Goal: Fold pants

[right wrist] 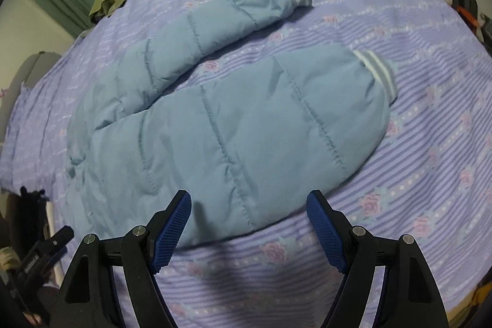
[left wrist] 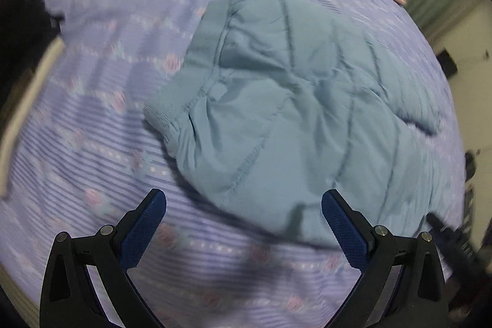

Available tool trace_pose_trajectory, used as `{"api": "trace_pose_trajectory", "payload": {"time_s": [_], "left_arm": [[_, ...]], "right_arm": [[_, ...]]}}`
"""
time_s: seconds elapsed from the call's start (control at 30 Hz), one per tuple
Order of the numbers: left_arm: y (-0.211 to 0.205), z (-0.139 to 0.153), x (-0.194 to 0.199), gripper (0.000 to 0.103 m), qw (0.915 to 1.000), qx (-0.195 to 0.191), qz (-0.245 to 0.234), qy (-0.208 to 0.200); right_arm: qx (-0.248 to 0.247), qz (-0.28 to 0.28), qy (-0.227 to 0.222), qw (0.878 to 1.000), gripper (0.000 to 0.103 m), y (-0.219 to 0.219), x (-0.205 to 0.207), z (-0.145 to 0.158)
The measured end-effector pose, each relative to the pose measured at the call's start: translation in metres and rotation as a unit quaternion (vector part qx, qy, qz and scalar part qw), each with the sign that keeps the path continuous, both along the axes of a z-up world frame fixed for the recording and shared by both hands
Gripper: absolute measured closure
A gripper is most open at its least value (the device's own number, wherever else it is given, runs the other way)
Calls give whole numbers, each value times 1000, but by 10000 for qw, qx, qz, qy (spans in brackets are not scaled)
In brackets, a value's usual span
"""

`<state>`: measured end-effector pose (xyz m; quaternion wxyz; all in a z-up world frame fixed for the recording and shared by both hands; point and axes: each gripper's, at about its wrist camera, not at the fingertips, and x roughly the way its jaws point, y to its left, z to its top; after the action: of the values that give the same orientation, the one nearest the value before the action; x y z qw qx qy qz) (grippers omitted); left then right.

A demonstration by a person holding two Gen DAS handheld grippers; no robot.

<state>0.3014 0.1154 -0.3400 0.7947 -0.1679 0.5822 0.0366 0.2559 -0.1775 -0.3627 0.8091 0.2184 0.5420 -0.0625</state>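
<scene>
Now, in your left wrist view, the left tool (left wrist: 244, 206) hangs wide apart and empty just above the bed (left wrist: 92, 119), with the waist end of the pants (left wrist: 276, 112) spread right ahead of it — the ribbed waistband (left wrist: 184, 76) lies toward the upper left, slightly blurred. They look quilted and puffy: light, soft, bulky, with a smooth shell that may slide, so I'd judge the waistband or a stitched seam gives a surer bite than a padded panel. In your right wrist view, the right tool (right wrist: 249, 205) is equally wide and holds nothing, poised over the near leg (right wrist: 246, 119). Both legs fan out across the striped sheet, apart at the striped cuffs (right wrist: 376, 68) — the firmer knit there looks like a good hold.
</scene>
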Motion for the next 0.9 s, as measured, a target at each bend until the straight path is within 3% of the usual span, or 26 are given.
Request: {"api": "trace_pose_trajectory", "payload": {"time_s": [0.13,0.27,0.37,0.43,0.53,0.57,0.7,0.77,0.9], "left_arm": [[2,-26,12,6,9983,-464,162,307],[1,-45,20,8,9954,-738,325,519],[-3,-43,22,29,9944,-855,297,553],[-6,-36,21,51,9955,-747,250,535],[-13,-24,20,66,9972,-582,87,451],[-16,-19,19,67,9980,-488,13,412],[-24,-9,18,71,9993,-148,-185,286],[-30,-6,19,72,9992,52,-303,248],[-39,-8,24,71,9982,332,-436,263]], "right_arm": [[42,128,188,9997,25,8,11,-20],[258,-77,308,9992,25,5,19,-34],[298,-85,348,9989,26,3,23,-37],[335,-122,373,9987,34,1,24,-38],[386,-155,331,9986,55,-4,18,-31],[423,-138,304,9985,57,-5,16,-27],[190,-288,195,9992,54,-10,-1,-6],[106,-452,64,9989,43,-16,-11,1],[220,-707,119,9972,39,-35,-14,-12]]}}
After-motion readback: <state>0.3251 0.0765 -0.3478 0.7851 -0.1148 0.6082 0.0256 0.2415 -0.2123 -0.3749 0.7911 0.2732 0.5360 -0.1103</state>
